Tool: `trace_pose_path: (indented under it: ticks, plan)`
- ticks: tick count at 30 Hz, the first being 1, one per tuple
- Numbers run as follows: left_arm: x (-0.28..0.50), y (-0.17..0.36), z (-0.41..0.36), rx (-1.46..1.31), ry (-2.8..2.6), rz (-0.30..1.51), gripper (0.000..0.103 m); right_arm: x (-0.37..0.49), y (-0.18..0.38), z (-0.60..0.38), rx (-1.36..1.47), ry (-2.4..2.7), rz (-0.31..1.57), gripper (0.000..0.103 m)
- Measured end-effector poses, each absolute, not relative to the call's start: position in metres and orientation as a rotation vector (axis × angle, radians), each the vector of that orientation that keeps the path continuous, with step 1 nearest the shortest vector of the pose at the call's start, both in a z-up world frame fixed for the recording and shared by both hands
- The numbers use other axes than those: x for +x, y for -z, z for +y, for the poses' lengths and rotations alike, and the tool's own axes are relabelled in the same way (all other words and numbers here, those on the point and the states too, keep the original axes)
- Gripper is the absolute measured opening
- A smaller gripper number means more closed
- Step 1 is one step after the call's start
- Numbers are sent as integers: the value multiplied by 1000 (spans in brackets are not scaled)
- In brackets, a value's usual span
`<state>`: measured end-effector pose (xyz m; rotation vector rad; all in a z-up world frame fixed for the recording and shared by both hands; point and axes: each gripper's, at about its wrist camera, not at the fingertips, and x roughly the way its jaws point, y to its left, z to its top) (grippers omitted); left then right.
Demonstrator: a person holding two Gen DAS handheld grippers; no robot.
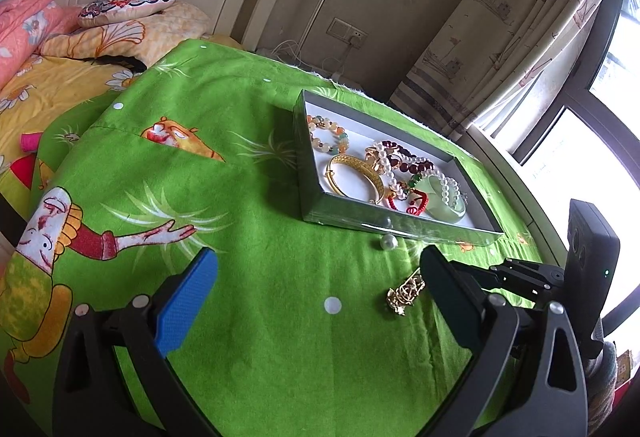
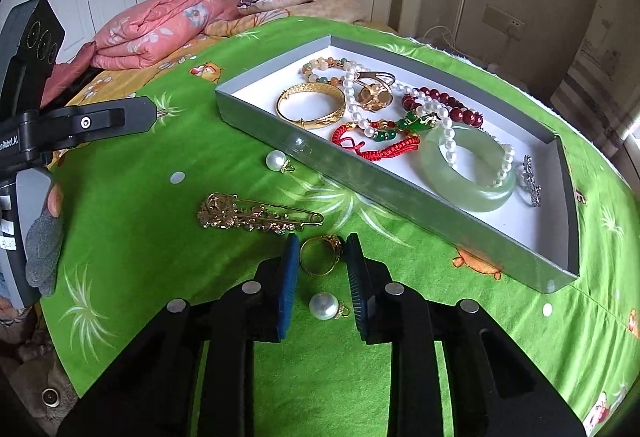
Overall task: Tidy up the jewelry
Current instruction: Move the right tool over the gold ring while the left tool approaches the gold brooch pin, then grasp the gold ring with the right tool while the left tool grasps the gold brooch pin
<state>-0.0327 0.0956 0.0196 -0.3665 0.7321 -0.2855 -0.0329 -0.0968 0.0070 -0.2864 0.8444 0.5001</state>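
Nearest in the right wrist view, the right gripper (image 2: 322,251) brackets a gold ring (image 2: 320,254), jaws narrowed around it, seemingly to lift it; whether the pads already bite I cannot tell. A pearl pendant (image 2: 325,306) lies at six o'clock of the ring, a gold brooch pin (image 2: 256,216) at ten, a second pearl pendant (image 2: 277,160) beyond: four loose pieces. At one o'clock the grey tray (image 2: 264,109) collects bracelets and beads. The left gripper (image 1: 316,277) hangs spread wide, empty.
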Motion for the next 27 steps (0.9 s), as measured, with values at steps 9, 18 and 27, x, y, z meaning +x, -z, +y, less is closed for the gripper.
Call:
trace_pose_path:
  ticks: [9, 18, 27]
  plan:
    - [-31, -19, 82, -302, 335, 770, 100, -54, -30, -126, -211, -457, 759, 24]
    - [-43, -25, -3, 140, 430, 792, 81, -72, -29, -182, -85, -403, 747, 24]
    - [-25, -6, -29, 224, 468, 871, 38, -75, -21, -188, -49, -421, 749, 24]
